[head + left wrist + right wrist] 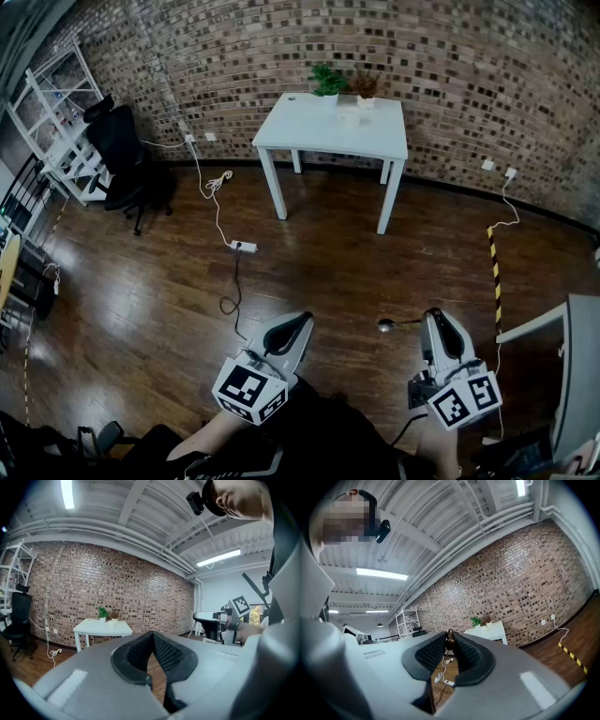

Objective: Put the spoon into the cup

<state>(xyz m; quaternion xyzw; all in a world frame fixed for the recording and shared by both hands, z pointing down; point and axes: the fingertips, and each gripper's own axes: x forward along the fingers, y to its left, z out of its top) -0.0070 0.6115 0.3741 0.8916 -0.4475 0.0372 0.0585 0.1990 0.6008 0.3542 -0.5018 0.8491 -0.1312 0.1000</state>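
We find the surface (pixel 333 127) at twelve o'clock, against the wall (pixel 469 75), with two plants (pixel 330 81) on its far edge. The chair (pixel 127 155) and the shelf rack (pixel 58 122) behind it stand at ten o'clock. A power strip (pixel 244 247) lies on the floor (pixel 150 300) between the surface and the left claw (pixel 302 321) at six. The right claw (pixel 433 319) at four holds the spoon (pixel 394 324), which juts out to its left.

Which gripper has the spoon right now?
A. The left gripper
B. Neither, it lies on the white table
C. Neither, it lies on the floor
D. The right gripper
D: in the head view the spoon sticks out sideways from the tip of the right gripper, and the right gripper view shows it pinched between the pads. The left gripper has its jaws together on nothing.
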